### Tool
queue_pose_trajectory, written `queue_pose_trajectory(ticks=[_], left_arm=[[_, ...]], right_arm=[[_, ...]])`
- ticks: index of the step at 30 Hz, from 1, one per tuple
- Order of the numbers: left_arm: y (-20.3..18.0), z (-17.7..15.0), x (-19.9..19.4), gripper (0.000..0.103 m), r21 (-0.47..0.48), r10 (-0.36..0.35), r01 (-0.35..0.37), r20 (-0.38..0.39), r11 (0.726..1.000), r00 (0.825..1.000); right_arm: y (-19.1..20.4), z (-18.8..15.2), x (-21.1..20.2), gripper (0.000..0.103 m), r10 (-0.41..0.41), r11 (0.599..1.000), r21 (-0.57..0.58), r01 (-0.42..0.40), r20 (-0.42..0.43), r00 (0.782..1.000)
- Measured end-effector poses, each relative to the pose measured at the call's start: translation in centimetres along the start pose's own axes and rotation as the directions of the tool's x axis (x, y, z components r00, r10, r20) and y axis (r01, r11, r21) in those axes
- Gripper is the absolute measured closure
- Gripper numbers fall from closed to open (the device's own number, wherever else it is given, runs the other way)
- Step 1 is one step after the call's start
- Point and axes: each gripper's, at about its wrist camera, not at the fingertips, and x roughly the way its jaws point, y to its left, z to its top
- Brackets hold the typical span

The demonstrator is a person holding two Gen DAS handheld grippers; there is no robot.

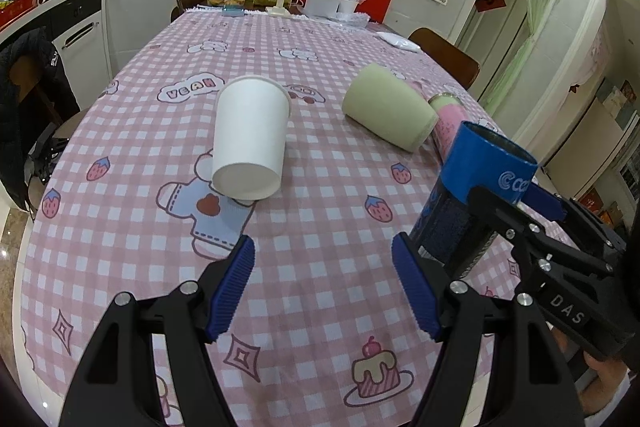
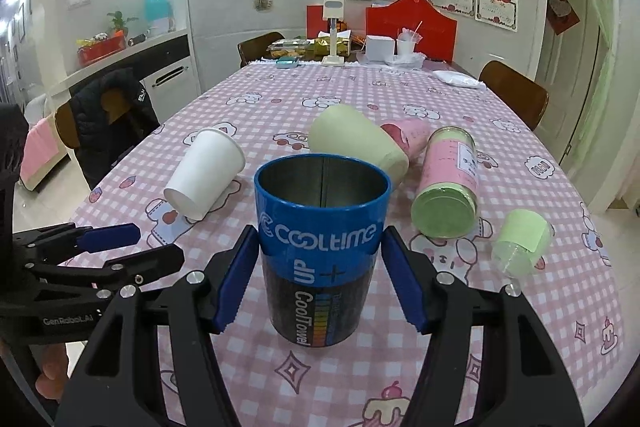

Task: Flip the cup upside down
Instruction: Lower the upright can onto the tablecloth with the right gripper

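A: Status on the blue tin cup (image 2: 322, 251)?

B: We see it upright, open mouth up, at centre frame in the right wrist view, standing on the pink checked tabletop (image 2: 280, 379). It sits between the right gripper (image 2: 320, 281) pads. The jaws are spread wide around it. Left pad looks just beside the wall, right pad slightly apart; we can't tell if either touches.

A: Left side?

B: Left gripper (image 1: 323, 289) has its jaws spread, nothing between them, over bare cloth in the lower middle of its view. In that view the cup shows at right of frame, the right gripper around it.

A: Other stuff?

B: White paper cup (image 1: 250, 139) on its side, centre-left of frame, base toward us. Pale green cup (image 1: 388, 107) tipped over, upper right of centre. Pink-and-green jar (image 2: 448, 187) lying down, right of centre in the right view, with a small green cup (image 2: 520, 241) on its side further right.
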Motion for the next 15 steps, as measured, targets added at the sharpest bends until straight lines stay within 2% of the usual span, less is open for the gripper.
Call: queue_pose_trajectory(ticks=[15], left_arm=[[-0.4,-1.0,-0.5,0.033,0.024,0.019,-0.019,0.006,1.000,1.000]], right_arm=[[0.4,-1.9,-0.5,0.043,-0.031,0.999,-0.008,0.032,0.049,0.998]])
